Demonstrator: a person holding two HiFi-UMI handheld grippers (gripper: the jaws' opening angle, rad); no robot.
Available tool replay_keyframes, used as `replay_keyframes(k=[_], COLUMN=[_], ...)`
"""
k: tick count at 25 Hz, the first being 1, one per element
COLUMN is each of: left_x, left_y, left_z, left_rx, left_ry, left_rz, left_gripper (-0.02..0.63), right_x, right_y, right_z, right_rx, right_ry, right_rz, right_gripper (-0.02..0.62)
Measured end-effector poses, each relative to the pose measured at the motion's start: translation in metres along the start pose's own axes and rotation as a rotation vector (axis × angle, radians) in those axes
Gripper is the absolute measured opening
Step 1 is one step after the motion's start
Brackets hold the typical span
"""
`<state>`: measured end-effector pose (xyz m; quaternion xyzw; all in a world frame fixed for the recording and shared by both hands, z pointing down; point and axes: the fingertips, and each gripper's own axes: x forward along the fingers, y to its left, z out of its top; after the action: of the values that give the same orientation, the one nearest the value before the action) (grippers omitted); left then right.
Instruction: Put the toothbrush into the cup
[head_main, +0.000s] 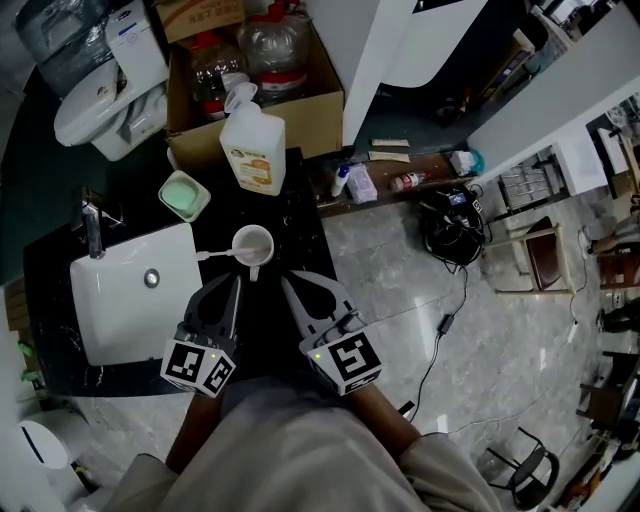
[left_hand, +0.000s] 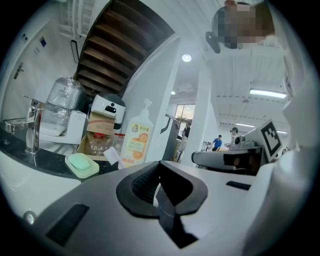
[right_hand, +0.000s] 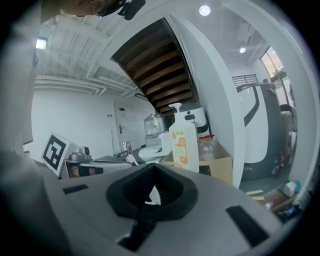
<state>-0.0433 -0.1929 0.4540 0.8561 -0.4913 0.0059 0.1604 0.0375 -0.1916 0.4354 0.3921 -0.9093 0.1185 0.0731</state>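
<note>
White toothbrush (head_main: 212, 256) looks clenched in the left tool (head_main: 237, 280), just beside the cup (head_main: 252, 244) mid-worktop (head_main: 300, 230); right tool (head_main: 285, 283) is clenched, empty. Dropping it in remains.

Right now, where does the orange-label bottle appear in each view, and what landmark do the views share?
Head view: orange-label bottle upper centre-left, behind the cup.
Left gripper view: orange-label bottle left of centre.
Right gripper view: orange-label bottle just right of centre.
Shared landmark: the cardboard box beside it.
</note>
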Motion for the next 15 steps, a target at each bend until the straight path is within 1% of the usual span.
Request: replay_keyframes(k=[7,15], left_x=[0.0003,0.0018], left_y=[-0.0081,-0.0094], left_z=[0.0028,0.0009], left_rx=[0.0,0.007], left_ry=[-0.006,-0.002], left_rz=[-0.025,-0.03], left_gripper=[0.011,0.011], right_x=[-0.0026,-0.002], right_y=[0.003,0.0043], right_z=[-0.0016,-0.0001], right_rx=[-0.017,-0.015], right_ry=[0.001,0.0], right_rz=[0.003,0.007], right_gripper=[0.006,0.006])
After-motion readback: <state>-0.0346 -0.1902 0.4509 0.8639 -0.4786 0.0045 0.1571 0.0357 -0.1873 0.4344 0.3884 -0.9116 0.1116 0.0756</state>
